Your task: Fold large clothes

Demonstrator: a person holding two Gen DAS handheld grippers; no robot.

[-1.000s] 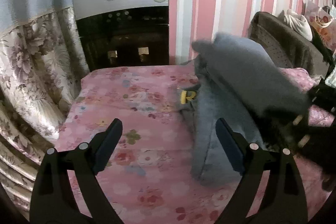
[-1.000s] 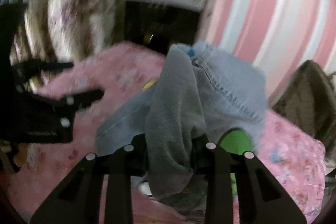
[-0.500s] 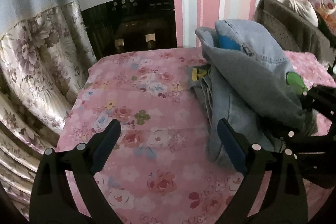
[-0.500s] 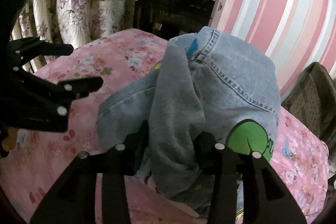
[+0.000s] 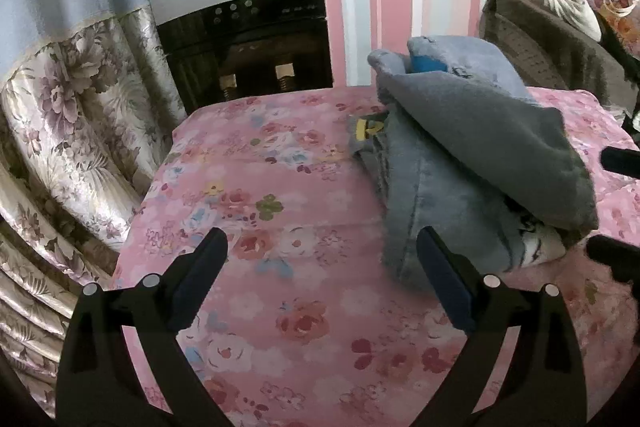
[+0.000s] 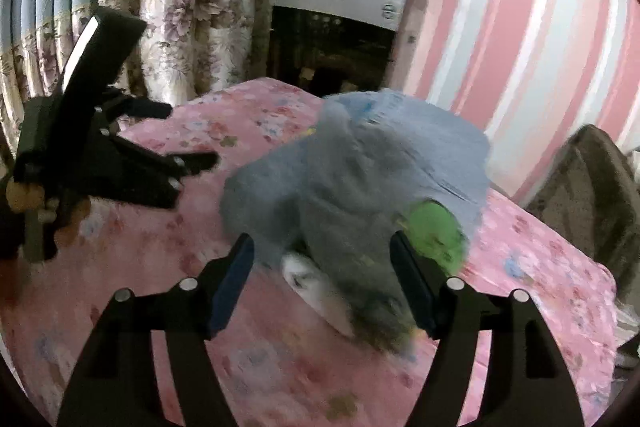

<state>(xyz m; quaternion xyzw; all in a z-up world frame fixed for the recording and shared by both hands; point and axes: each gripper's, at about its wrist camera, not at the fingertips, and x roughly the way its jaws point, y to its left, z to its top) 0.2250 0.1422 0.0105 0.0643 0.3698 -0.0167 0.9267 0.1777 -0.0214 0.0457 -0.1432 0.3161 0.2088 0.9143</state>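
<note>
A folded blue denim garment [image 5: 472, 155] with grey lining and a green patch [image 6: 434, 227] lies in a heap on the pink floral bedspread [image 5: 280, 307]. My left gripper [image 5: 320, 243] is open over bare bedspread, with the heap just beyond its right finger. My right gripper [image 6: 322, 243] has its jaws opening. The heap's grey near end [image 6: 360, 167] shows between them, blurred, and the pads do not press on it. The left wrist view shows the right gripper's fingertips [image 5: 616, 161] at its right edge. In the right wrist view the left gripper [image 6: 188, 135] sits at the left.
A black and silver water dispenser [image 5: 240, 27] topped with blue cloth stands behind the bed against the striped wall. Floral curtains [image 5: 72, 115] hang at the left past the bed's edge. A brown chair [image 5: 552, 39] with bags stands at the right.
My right gripper was shut on the garment's grey end; it has opened, let go and drawn back. The garment now rests on the bed. The left gripper shifted slightly.
</note>
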